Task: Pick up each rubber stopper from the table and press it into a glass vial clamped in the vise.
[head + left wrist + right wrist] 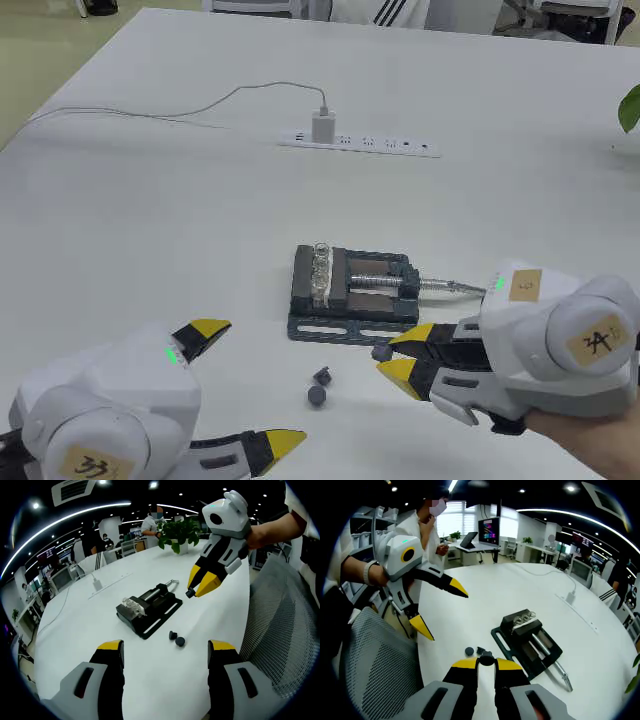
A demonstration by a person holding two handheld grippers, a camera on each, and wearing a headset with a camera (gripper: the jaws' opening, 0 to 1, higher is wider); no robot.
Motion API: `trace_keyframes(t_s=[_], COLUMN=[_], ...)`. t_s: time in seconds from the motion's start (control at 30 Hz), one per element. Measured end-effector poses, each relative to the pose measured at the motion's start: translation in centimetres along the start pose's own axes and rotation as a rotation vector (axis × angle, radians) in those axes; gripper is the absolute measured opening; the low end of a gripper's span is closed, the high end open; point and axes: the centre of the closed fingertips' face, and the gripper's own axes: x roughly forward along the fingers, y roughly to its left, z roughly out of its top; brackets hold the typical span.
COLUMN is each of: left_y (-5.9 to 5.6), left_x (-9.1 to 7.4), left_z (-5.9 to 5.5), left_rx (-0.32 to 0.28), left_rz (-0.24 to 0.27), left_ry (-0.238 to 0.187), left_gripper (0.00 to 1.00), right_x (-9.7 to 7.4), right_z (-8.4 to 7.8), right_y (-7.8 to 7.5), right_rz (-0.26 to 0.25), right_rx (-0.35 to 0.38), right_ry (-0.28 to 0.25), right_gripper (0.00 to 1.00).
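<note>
The right tongs are clamped on a dark rubber stopper, raised just beside two loose stoppers lying on the white tabletop toward its near edge. Just behind them, a vise grips glass vials. The left tongs gape wide apart.

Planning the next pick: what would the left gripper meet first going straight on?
Likely the two loose rubber stoppers, ahead of the open left gripper; the vise lies beyond. Depth is unclear.

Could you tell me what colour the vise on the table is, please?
The vise is dark grey, clearest in the head view.
</note>
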Motion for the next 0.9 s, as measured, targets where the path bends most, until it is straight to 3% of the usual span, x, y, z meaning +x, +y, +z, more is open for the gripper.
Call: trace_keyframes(t_s=[0.13, 0.33, 0.73, 0.9], left_y=[-0.7, -2.0, -4.9, -5.6], left_x=[0.8, 1.6, 2.2, 2.1], left_z=[1.0, 2.5, 3.1, 3.2], left_rx=[0.055, 0.156, 0.271, 0.282], left_rz=[-0.047, -0.124, -0.239, -0.269], left_ry=[-0.01, -0.035, -0.031, -0.029], left_gripper=[0.56, 0.42, 0.24, 0.14], right_x=[-0.5, -0.8, -0.7, -0.6], right_z=[0.4, 0.4, 0.7, 0.6], right_y=[0.5, 1.9, 4.0, 5.1], right_rz=[0.034, 0.126, 0.233, 0.271], right_rx=[-0.044, -0.139, -0.216, -0.239], right_ry=[0.028, 0.104, 0.174, 0.192], right_gripper=[0.08, 0.08, 0.08, 0.08])
